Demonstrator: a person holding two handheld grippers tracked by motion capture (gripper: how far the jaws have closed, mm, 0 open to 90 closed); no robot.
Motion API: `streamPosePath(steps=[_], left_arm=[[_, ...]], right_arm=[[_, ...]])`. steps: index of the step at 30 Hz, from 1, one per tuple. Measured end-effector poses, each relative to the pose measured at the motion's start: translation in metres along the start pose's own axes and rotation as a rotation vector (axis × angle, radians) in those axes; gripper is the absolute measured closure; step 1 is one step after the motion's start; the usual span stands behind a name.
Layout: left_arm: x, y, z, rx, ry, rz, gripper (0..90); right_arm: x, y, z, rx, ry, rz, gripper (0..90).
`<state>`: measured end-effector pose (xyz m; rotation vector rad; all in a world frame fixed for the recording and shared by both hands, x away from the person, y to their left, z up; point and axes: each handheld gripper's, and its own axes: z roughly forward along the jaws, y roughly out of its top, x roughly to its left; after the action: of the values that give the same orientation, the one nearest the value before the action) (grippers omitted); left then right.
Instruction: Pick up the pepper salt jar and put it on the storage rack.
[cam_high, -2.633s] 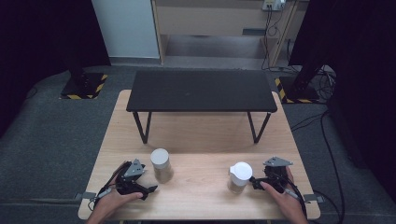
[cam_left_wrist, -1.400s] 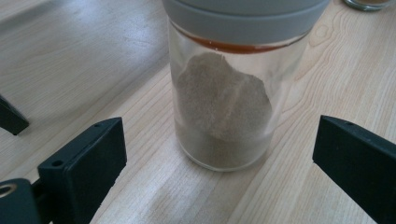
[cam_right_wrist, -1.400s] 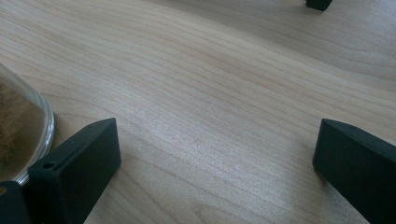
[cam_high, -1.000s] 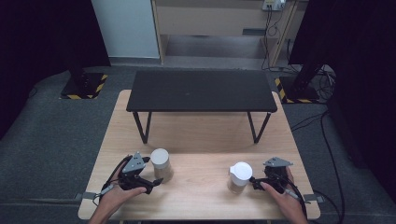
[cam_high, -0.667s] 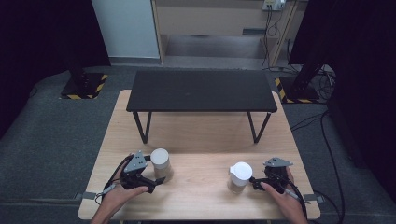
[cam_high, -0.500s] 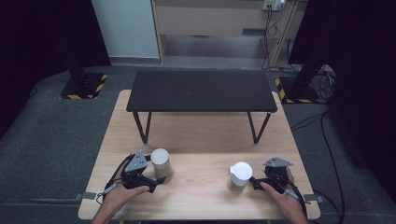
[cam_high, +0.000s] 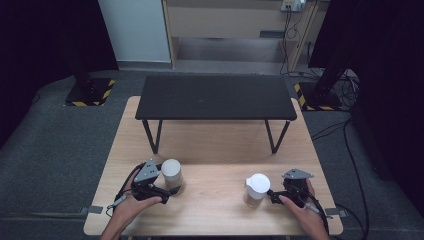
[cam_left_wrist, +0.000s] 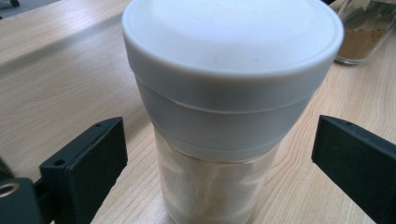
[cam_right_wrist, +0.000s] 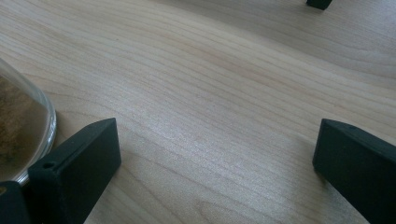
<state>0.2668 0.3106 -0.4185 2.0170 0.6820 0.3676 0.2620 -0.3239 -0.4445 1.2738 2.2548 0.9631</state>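
I am holding my left gripper (cam_left_wrist: 219, 154) wide open around the upright jar (cam_left_wrist: 229, 93), standing at my twelve o'clock.

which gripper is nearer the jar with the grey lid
Left. The left gripper has its open jaws on either side of the grey-lidded jar; the right gripper is across the table beside the white-lidded jar.

A lab test bay, black curtains all round, hazard-striped stand bases (cam_high: 89, 92) at ten and two o'clock, cables (cam_high: 345, 145) trailing over grey carpet
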Motion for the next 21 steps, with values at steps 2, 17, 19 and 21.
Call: streamPosePath(steps=[2, 17, 19, 21], left_arm=[[0.0004, -0.0009, 0.0006, -0.007, -0.005, -0.001, 2.5], [0.0011, -0.0053, 0.0031, -0.053, -0.011, -0.016, 6.5], [0.0010, -0.0056, 0.0034, -0.062, -0.013, -0.017, 7.7], [0.0007, -0.0059, 0.0035, -0.069, -0.013, -0.017, 8.5]], right_arm=[[0.0000, 0.0000, 0.0000, 0.000, 0.000, 0.000, 1.5], [0.0000, 0.0000, -0.0001, 0.000, 0.000, 0.000, 1.5], [0.0000, -0.0001, -0.0001, 0.000, 0.000, 0.000, 1.5], [0.0000, -0.0001, -0.0001, 0.000, 0.000, 0.000, 1.6]])
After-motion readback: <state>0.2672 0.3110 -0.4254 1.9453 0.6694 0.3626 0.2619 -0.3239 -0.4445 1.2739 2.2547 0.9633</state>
